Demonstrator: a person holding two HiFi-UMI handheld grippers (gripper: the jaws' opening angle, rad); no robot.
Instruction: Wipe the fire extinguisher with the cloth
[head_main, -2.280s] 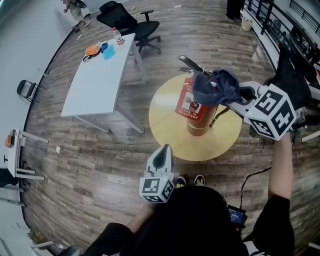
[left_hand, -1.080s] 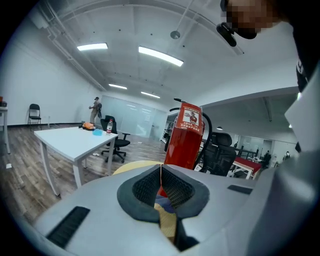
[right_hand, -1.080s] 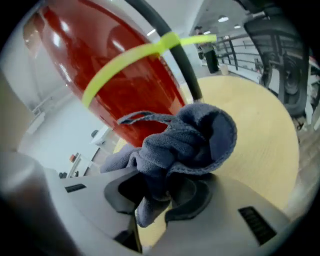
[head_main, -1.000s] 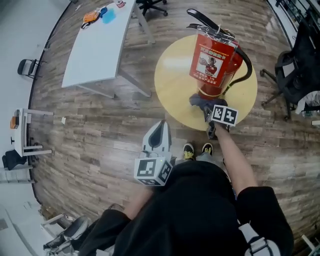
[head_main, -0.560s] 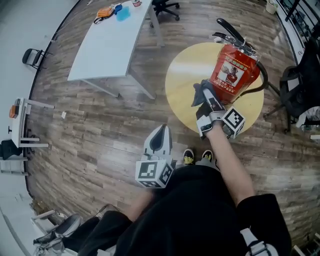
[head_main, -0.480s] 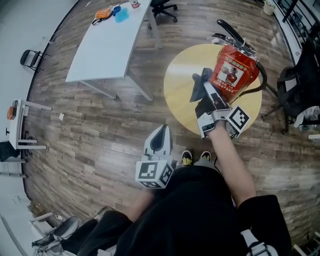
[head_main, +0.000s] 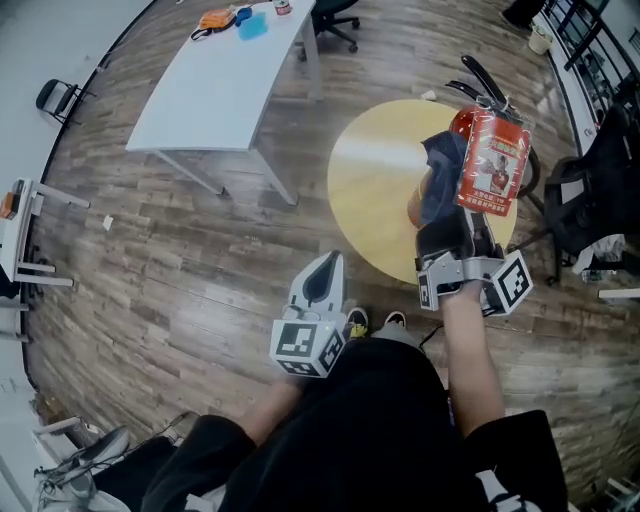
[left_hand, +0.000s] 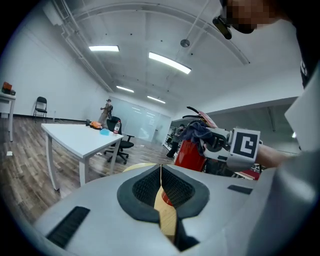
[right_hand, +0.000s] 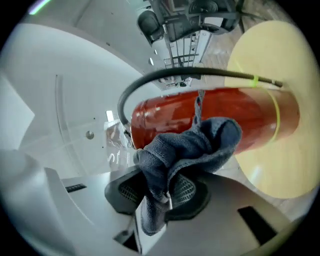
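From the head view, the right tongs (head_main: 446, 222) are clenching a dark blue cloth (head_main: 438, 176) and holding it against the near side of the red fire extinguisher (head_main: 490, 165). The extinguisher is standing just beyond their tips on a round yellow desk (head_main: 370, 190). The left tongs (head_main: 328, 265) are hanging well short of that desk, carrying nothing. The cloth and the right tongs' own body are covering the jaw tips and the extinguisher's base here, and the label print is too small to read.

In the left gripper view, the left tongs (left_hand: 161, 172) are sitting clenched with nothing between them. The extinguisher (left_hand: 191, 152) is showing ahead, with the cloth bunched against it near its top. The tongs' body is cutting off the cylinder's lower part.

In the right gripper view, the right tongs (right_hand: 164, 192) are pinching a fold of the cloth (right_hand: 197, 145), which is bulging forward onto the glossy red cylinder (right_hand: 220, 115) under a black hose (right_hand: 175, 77). The cloth is looking soft, light and limp, so it is probably best held by a thick bunch. The extinguisher is likely heavy, rigid and slick, so it is probably best steadied by its top handle. The valve and handle are lying out of this view, and how firmly the cloth is pressing cannot be told.
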